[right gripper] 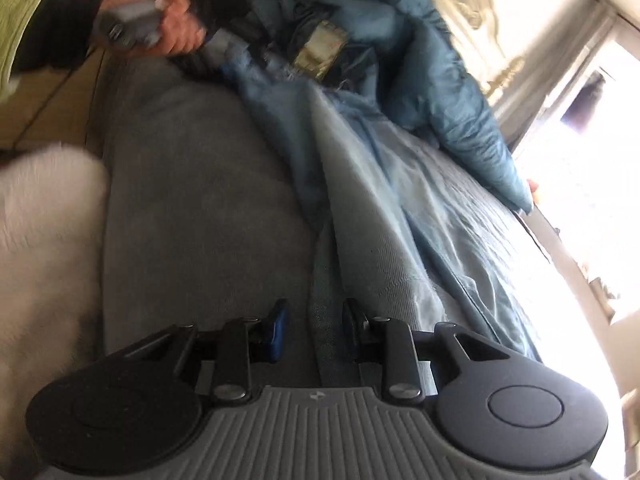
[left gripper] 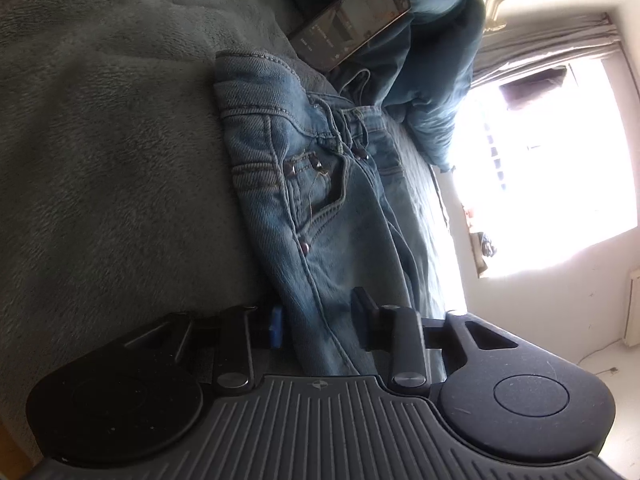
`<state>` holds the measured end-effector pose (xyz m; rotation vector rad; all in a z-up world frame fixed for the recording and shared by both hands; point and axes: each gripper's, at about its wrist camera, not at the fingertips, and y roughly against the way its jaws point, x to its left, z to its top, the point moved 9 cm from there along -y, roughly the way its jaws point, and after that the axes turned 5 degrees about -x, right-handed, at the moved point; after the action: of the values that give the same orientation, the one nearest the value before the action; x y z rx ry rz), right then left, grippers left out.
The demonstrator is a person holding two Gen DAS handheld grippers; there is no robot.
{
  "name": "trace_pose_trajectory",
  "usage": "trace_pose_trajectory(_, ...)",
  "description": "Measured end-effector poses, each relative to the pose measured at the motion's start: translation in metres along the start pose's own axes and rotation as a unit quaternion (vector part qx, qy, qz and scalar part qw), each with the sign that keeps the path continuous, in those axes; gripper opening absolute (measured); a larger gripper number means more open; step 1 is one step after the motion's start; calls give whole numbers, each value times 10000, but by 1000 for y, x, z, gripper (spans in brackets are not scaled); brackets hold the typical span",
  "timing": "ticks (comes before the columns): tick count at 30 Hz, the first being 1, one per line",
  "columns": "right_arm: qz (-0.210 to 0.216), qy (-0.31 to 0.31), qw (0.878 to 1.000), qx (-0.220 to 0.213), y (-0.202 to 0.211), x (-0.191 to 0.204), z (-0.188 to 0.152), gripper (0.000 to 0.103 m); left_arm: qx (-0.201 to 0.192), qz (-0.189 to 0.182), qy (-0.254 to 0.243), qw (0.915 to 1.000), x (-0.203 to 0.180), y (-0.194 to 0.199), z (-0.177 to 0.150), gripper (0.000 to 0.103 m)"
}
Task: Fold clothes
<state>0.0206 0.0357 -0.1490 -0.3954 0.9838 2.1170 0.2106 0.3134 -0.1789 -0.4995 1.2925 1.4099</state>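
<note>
With faded blue denim jeans [left gripper: 320, 208] lying on the grey fleece bed [left gripper: 112, 152] between both parted, empty jaws, left hand-held gripper [left gripper: 318, 322] and right hand-held gripper [right gripper: 316, 330] seem poised to pinch the cloth for a fold.

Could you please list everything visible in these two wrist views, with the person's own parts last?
Faded blue denim jeans: one, laid lengthwise on the bed, waistband far from the left gripper.
Grey fleece blanket: one, covering the bed.
Teal quilted duvet: one, bunched by the headboard.
Black smartphone: one, screen lit, beyond the waistband.
Bright window: one, grey curtain above.
White fluffy fabric: one, beside the bed.
Left gripper: black, open astride the jeans.
Right gripper: black, open over the jeans.
Hand: one, blurred, gripping a handle.
</note>
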Motion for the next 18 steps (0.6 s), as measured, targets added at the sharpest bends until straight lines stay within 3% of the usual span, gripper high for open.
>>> trace_pose_trajectory(1, -22, 77, 10000, 29, -3, -1, -2, 23, -53, 20, -26, 10000, -1, -2, 0, 12)
trace_pose_trajectory(2, -44, 154, 9999, 57, -6, -1, -3, 12, -91, 31, -69, 9999, -3, -2, 0, 11)
trace_pose_trajectory(4, -168, -55, 9998, 98, -8, -13, -3, 1, -155, 43, -166, 9997, -8, -1, -2, 8)
trace_pose_trajectory(7, 7, -599, 9982, 17, 3, -32, 2, 1, -206, 11, -308, 9993, -20, 9, -1, 7)
trace_pose_trajectory(9, 496, -1236, 9909, -185, 19, -45, 10, 1, -281, -72, -385, 9988, -28, 24, 10, 6)
trace_pose_trajectory(13, 1679, -2193, 9596, -543, 46, -61, 17, 1, -279, -229, -426, 9984, -32, 47, 37, 2)
trace_pose_trajectory(16, 2212, -2370, 9451, -418, 36, -49, 9, 1, -136, 133, -709, 9973, -16, 39, 37, 2)
trace_pose_trajectory(18, 2349, -2093, 9492, -71, 18, -24, -4, 1, -54, 427, -932, 9947, -3, 29, 32, 2)
